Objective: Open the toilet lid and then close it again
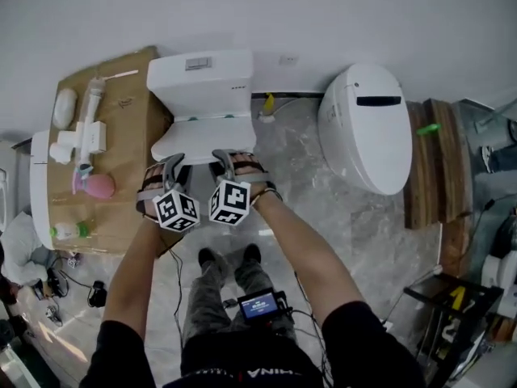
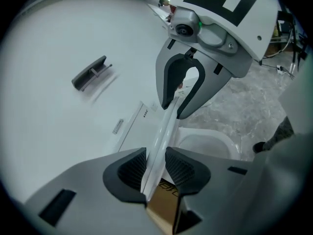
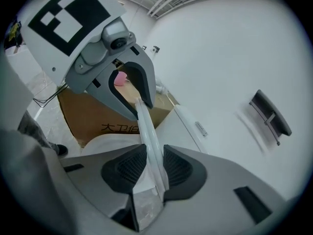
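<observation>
Fingers [image 2: 128,174] of left gripper [image 2: 156,173] and right gripper [image 3: 154,169] pinch lid [image 2: 165,129] edge

Head view looks steeply down; both gripper views face close along the toilet lid [image 2: 163,136].

In the head view, their own marker cubes [image 1: 178,210] cover most of the left hand-held gripper [image 1: 172,166] and right hand-held gripper [image 1: 229,160], and the raised toilet lid [image 1: 202,136] hides the bowl. The items [image 1: 85,186] on the cardboard box [image 1: 129,120] (one pink) are too small to name. Its print [image 2: 168,186] shows only in part in the left gripper view.
</observation>
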Motion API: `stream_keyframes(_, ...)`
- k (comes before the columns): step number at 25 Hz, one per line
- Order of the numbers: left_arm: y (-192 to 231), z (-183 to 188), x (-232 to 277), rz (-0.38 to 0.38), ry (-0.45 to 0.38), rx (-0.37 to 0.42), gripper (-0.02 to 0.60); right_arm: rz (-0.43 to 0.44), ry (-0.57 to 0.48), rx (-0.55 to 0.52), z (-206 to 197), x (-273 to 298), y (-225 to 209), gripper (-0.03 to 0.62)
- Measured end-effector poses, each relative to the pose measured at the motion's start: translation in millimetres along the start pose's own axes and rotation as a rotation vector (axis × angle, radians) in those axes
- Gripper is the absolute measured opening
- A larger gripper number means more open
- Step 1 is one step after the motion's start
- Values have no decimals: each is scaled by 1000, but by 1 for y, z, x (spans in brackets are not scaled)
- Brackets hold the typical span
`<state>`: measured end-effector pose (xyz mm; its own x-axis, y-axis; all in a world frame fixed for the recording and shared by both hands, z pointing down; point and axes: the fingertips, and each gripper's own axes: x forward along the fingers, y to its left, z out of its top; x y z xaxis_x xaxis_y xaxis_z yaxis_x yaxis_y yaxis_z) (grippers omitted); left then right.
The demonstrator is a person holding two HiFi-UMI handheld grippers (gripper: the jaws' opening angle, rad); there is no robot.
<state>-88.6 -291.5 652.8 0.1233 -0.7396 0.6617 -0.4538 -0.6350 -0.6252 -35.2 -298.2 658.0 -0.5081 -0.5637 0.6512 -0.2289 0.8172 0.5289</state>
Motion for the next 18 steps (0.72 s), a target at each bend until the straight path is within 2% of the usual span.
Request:
stream_keyframes(5, 25, 8, 9, -88, 34, -32, 126, 31, 24, 25, 6, 8, -25, 114)
stream_keyframes(13, 88, 23, 40, -141, -8, -83, 126, 50, 65, 53, 19, 35, -88, 107)
stream_keyframes(18, 121, 32, 62, -183, -46, -95, 126, 62, 131, 84, 22, 56, -123, 109)
